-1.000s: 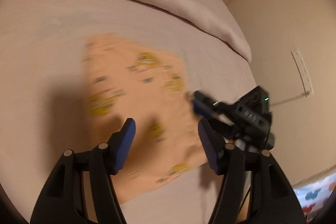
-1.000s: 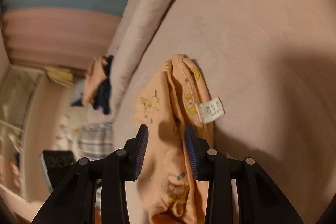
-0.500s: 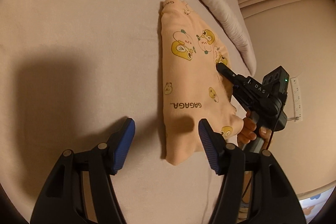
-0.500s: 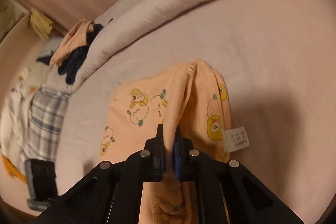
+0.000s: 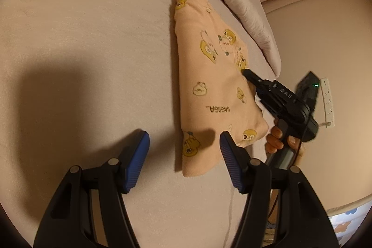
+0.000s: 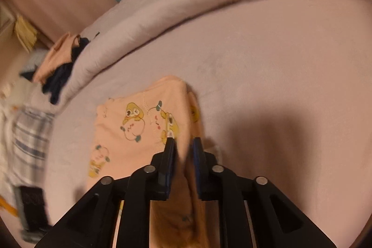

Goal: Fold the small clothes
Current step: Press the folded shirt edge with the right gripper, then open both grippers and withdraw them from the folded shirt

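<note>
On bedsheet (image 5: 93, 38), garment (image 5: 209, 85) between right tongs (image 6: 182, 143)

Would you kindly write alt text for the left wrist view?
A folded peach garment printed with yellow cartoon animals lies on a pink bed. The right claw grips its right edge, while the open left claw hovers over its near end.

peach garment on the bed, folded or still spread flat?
Folded. The peach garment lies doubled into a narrow wedge on the bed, layered edges showing, with the right gripper pinching one edge.
</note>
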`<state>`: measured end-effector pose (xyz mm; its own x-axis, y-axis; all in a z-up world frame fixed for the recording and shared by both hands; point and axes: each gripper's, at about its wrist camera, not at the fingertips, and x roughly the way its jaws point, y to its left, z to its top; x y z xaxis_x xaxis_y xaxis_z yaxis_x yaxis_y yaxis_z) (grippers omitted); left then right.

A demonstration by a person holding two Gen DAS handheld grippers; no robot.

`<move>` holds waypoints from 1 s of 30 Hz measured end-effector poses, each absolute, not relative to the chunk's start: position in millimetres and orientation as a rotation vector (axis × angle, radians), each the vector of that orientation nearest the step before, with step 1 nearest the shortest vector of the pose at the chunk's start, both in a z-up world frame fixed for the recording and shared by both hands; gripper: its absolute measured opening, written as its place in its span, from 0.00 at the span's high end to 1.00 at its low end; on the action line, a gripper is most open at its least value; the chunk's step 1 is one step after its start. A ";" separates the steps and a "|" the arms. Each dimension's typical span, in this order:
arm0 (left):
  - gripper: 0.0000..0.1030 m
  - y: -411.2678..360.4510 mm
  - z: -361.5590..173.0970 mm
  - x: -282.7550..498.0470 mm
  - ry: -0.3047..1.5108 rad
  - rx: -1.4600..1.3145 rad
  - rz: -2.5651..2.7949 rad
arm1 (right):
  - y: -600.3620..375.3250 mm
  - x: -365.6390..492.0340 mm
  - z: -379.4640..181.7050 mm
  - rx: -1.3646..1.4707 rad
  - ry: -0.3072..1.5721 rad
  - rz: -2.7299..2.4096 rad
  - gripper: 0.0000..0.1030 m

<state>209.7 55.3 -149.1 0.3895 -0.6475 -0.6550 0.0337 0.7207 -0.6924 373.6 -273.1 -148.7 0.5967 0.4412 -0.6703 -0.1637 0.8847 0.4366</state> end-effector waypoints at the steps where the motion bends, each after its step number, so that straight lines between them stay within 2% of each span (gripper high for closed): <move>1: 0.39 53.7 -148.8 209.3 1.096 -0.656 -0.479 | -270.9 363.9 -141.5 0.299 0.832 0.348 0.84; 5: 0.41 49.1 -146.5 211.9 1.070 -0.678 -0.486 | -262.8 324.1 -123.1 0.218 0.736 0.474 0.84; 9: 0.41 39.3 -147.1 215.2 1.043 -0.690 -0.496 | -250.9 296.0 -127.0 0.064 0.725 0.534 0.84; 10: 0.45 35.5 -149.0 215.0 1.050 -0.679 -0.498 | -249.2 291.6 -130.3 0.031 0.731 0.535 0.84; 11: 0.53 30.9 -151.4 215.5 1.063 -0.664 -0.500 | -245.4 288.8 -133.5 0.003 0.735 0.528 0.84; 13: 0.59 17.9 -159.1 216.7 1.101 -0.607 -0.500 | -250.5 285.2 -146.8 -0.029 0.759 0.506 0.84; 16: 0.59 12.7 -157.6 213.4 1.087 -0.561 -0.493 | -249.4 286.5 -164.9 -0.074 0.810 0.448 0.84; 22: 0.58 20.5 -154.6 198.4 1.111 -0.524 -0.543 | -268.5 274.3 -162.3 0.051 0.828 0.494 0.83; 23: 0.55 24.6 -154.4 194.9 1.110 -0.537 -0.547 | -275.9 272.9 -159.3 0.090 0.830 0.510 0.82; 24: 0.52 28.9 -154.3 191.2 1.106 -0.553 -0.551 | -280.1 268.8 -160.4 0.120 0.832 0.525 0.72; 25: 0.42 35.8 -153.7 187.6 1.093 -0.577 -0.550 | -285.4 267.7 -160.1 0.152 0.837 0.536 0.53; 26: 0.33 41.7 -152.4 184.1 1.073 -0.599 -0.541 | -293.7 268.1 -160.0 0.201 0.842 0.543 0.44; 27: 0.31 46.5 -151.1 181.8 1.055 -0.622 -0.530 | -299.9 268.9 -160.1 0.246 0.839 0.547 0.34; 28: 0.27 54.3 -150.2 183.2 1.033 -0.656 -0.519 | -305.5 268.8 -161.8 0.288 0.837 0.558 0.34; 30: 0.27 59.2 -150.7 192.5 1.022 -0.709 -0.512 | -312.6 272.8 -164.8 0.363 0.851 0.575 0.34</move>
